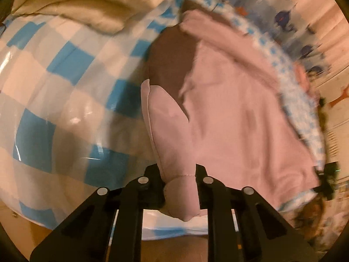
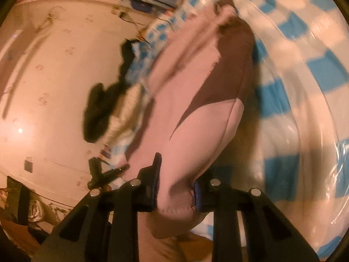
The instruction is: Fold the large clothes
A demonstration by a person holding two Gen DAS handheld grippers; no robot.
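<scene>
A large pink garment (image 1: 229,109) with a brown panel (image 1: 170,61) lies partly lifted off a blue-and-white checked bed cover (image 1: 65,76). My left gripper (image 1: 178,171) is shut on a bunched pink hem, which hangs down between its fingers. The black right gripper (image 1: 326,176) shows small at the garment's far right corner. In the right wrist view, the same pink garment (image 2: 174,83) and brown panel (image 2: 222,83) stretch away from my right gripper (image 2: 180,174). It is shut on a stitched pink edge, with fabric drooping below the jaws.
A cream duvet (image 1: 87,4) is heaped at the bed's far end. White cloth with blue spots (image 1: 294,100) lies under the garment. A whale-print hanging (image 1: 283,17) stands beyond. Shiny plastic covers the checked cover (image 2: 305,87). A dark clothing lump (image 2: 96,113) and pale floor (image 2: 43,65) lie left.
</scene>
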